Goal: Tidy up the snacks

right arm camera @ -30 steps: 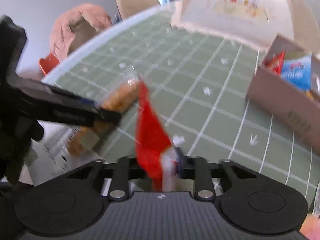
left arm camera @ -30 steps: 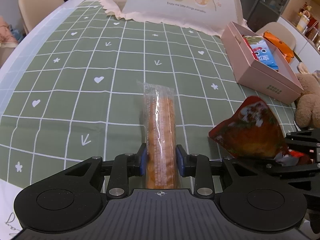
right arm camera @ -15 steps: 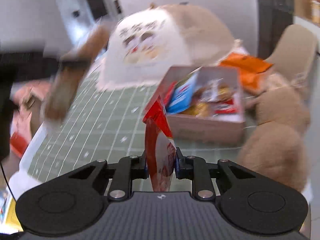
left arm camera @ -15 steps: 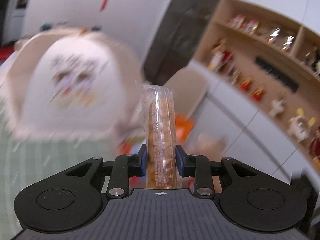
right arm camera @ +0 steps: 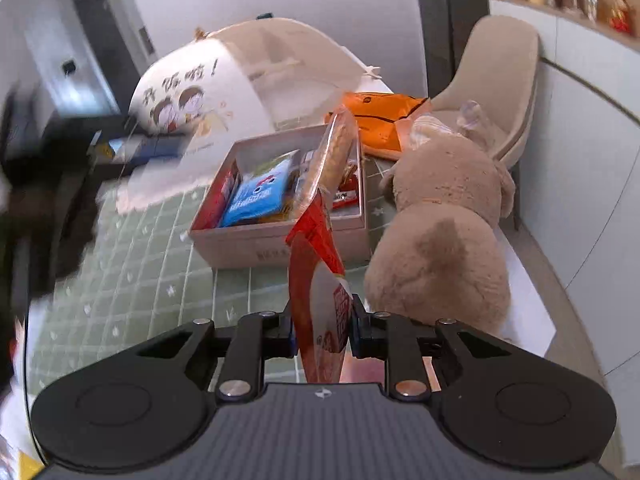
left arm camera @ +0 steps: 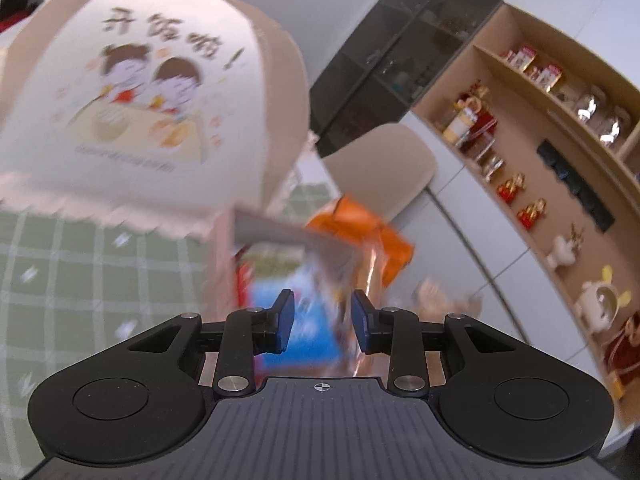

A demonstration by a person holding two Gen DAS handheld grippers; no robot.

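Observation:
My left gripper point(left arm camera: 322, 304) hangs over the pink box point(left arm camera: 222, 248), and its jaws are opening. Nothing is pressed between its pads. The long cracker pack point(left arm camera: 370, 264) is a blur just beyond the right finger. In the right wrist view the cracker pack point(right arm camera: 336, 152) stands tilted over the inside of the pink box point(right arm camera: 280, 246), free of any gripper. My right gripper point(right arm camera: 320, 316) is shut on a red snack bag point(right arm camera: 316, 264), held upright short of the box's near wall. A blue packet point(right arm camera: 256, 196) and other snacks lie in the box.
A tan plush bear point(right arm camera: 440, 232) sits right of the box at the table edge. An orange bag point(right arm camera: 380, 120) lies behind the box. A domed food cover point(right arm camera: 224, 92) stands at the back on the green checked cloth point(right arm camera: 132, 272). Beyond are a beige chair point(right arm camera: 496, 68) and shelves point(left arm camera: 540, 120).
Both grippers rose from the table and swung toward the box. The cracker pack has left the left gripper's jaws. The right gripper rolled and still grips the red bag.

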